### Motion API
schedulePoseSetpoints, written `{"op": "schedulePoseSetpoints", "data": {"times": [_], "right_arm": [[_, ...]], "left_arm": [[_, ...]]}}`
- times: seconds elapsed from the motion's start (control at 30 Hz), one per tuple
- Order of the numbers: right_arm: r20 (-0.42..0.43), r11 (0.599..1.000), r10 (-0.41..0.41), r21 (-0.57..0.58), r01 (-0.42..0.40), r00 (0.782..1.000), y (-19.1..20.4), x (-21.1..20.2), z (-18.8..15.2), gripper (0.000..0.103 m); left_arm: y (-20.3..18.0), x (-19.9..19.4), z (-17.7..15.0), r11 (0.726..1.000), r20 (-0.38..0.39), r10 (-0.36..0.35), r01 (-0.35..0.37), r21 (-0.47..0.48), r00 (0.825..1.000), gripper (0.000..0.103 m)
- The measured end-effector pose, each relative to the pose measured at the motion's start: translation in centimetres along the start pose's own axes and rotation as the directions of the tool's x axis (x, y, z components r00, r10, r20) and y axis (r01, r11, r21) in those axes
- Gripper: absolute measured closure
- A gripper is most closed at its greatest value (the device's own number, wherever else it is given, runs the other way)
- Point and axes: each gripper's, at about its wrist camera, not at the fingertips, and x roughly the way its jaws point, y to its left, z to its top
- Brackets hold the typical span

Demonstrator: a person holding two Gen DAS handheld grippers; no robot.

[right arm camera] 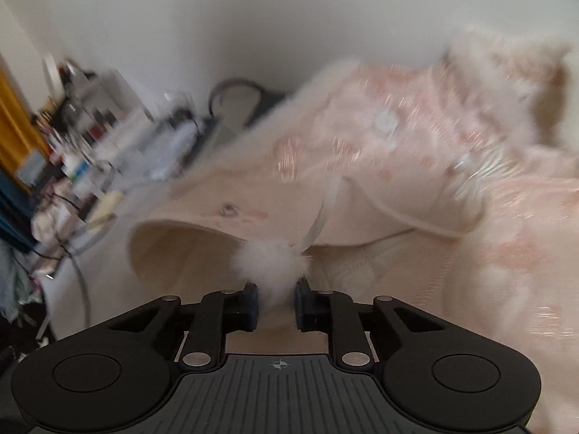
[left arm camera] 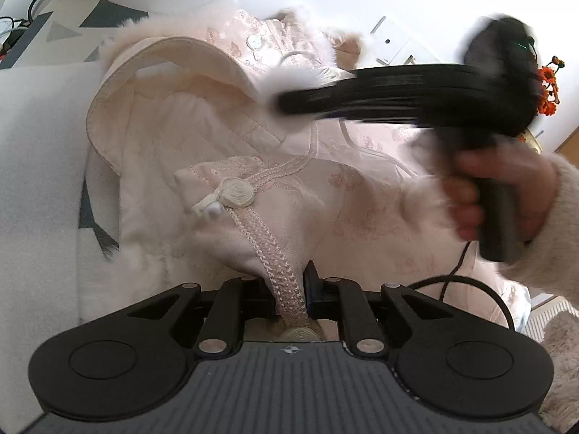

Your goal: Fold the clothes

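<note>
In the left wrist view, the left gripper (left arm camera: 291,296) was seen clenched on the braided trim (left arm camera: 269,253) of a pale pink jacket (left arm camera: 224,115), the trim being pinched between its jaws. The garment was spread ahead of that gripper over a white cushion (left arm camera: 39,166), with a coiled knot button (left arm camera: 237,192) just beyond the jaws. Further ahead and to the right, the right gripper (left arm camera: 286,103) was held by a hand (left arm camera: 503,195) above the jacket, motion-blurred.

In the right wrist view, the right gripper (right arm camera: 277,303) was closed on a white fur pompom (right arm camera: 269,264) attached by a ribbon (right arm camera: 322,213) to the jacket (right arm camera: 416,152). The garment lay ahead and to the right of the jaws, blurred; cluttered shelves (right arm camera: 83,144) were visible far to the left.
</note>
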Motion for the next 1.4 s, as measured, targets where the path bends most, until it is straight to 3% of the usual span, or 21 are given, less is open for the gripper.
{"op": "schedulePoseSetpoints", "data": {"times": [0.13,0.23,0.37,0.47,0.53,0.6,0.7,0.83,0.87,0.93,1.07,1.13,1.17,1.2,1.23,1.3,1.4], "right_arm": [[0.047,0.999,0.010,0.033,-0.011,0.999,-1.9,-5.9,-0.2,0.087],[0.024,0.999,-0.025,0.034,0.025,0.999,-3.3,-9.7,-0.9,0.087],[-0.148,0.998,-0.058,0.028,0.063,0.987,-4.7,-12.1,-3.1,0.086],[-0.259,0.990,-0.137,-0.012,0.139,0.956,-4.9,-11.9,-4.3,0.072],[-0.233,0.987,-0.163,-0.023,0.162,0.959,-5.0,-12.3,-3.8,0.067],[-0.161,0.988,-0.157,-0.017,0.156,0.974,-5.2,-12.5,-2.1,0.058],[-0.046,0.987,-0.159,-0.029,0.158,0.986,-5.4,-12.3,0.9,0.054],[0.095,0.935,-0.287,-0.188,0.301,0.953,-5.3,-8.7,4.9,0.048],[0.110,0.916,-0.303,-0.242,0.321,0.947,-5.2,-7.4,5.7,0.042],[0.125,0.872,-0.319,-0.351,0.343,0.939,-5.0,-4.6,7.0,0.040],[0.034,0.792,-0.369,-0.511,0.334,0.929,-5.2,0.7,8.3,0.039],[-0.009,0.766,-0.394,-0.556,0.323,0.919,-5.9,2.1,8.0,0.041],[-0.030,0.767,-0.396,-0.560,0.313,0.918,-6.2,2.2,7.6,0.050],[-0.053,0.774,-0.394,-0.558,0.300,0.917,-6.6,2.3,7.2,0.068],[-0.058,0.785,-0.387,-0.544,0.296,0.920,-6.9,2.0,7.0,0.072],[-0.064,0.804,-0.394,-0.508,0.310,0.917,-7.8,1.3,6.8,0.098],[-0.046,0.848,-0.364,-0.428,0.311,0.930,-8.7,-0.1,6.7,0.099]], "left_arm": [[0.2,0.0,0.1,1.000,-0.005,-0.007,0.007,0.004,1.000,0.089],[0.3,0.0,0.3,1.000,-0.008,-0.011,0.011,0.005,1.000,0.089],[0.5,0.1,0.3,1.000,-0.006,-0.014,0.014,0.000,1.000,0.089],[0.5,0.0,0.2,1.000,-0.005,-0.012,0.012,-0.004,1.000,0.089],[0.5,0.0,0.2,1.000,-0.005,-0.010,0.010,-0.009,1.000,0.089],[0.4,0.0,0.2,1.000,-0.004,-0.008,0.008,-0.014,1.000,0.089],[0.3,0.0,0.2,1.000,-0.002,-0.003,0.003,-0.013,1.000,0.089],[0.0,0.0,0.2,1.000,-0.003,0.009,-0.009,-0.007,1.000,0.089],[-0.1,0.0,0.3,1.000,-0.004,0.012,-0.012,-0.007,1.000,0.089],[-0.1,0.1,0.3,1.000,-0.006,0.018,-0.018,-0.006,1.000,0.089],[-0.2,0.0,0.3,1.000,-0.008,0.027,-0.027,-0.007,1.000,0.089],[-0.2,0.0,0.4,1.000,-0.009,0.028,-0.028,-0.007,1.000,0.089],[-0.2,0.0,0.4,1.000,-0.009,0.027,-0.027,-0.006,1.000,0.089],[-0.2,0.0,0.4,1.000,-0.009,0.027,-0.027,-0.006,1.000,0.089],[-0.2,0.0,0.4,1.000,-0.009,0.026,-0.026,-0.007,1.000,0.089],[-0.2,0.0,0.5,1.000,-0.008,0.027,-0.027,-0.004,1.000,0.089],[-0.9,-0.2,0.6,0.999,0.006,0.037,-0.037,0.038,0.999,0.089]]}}
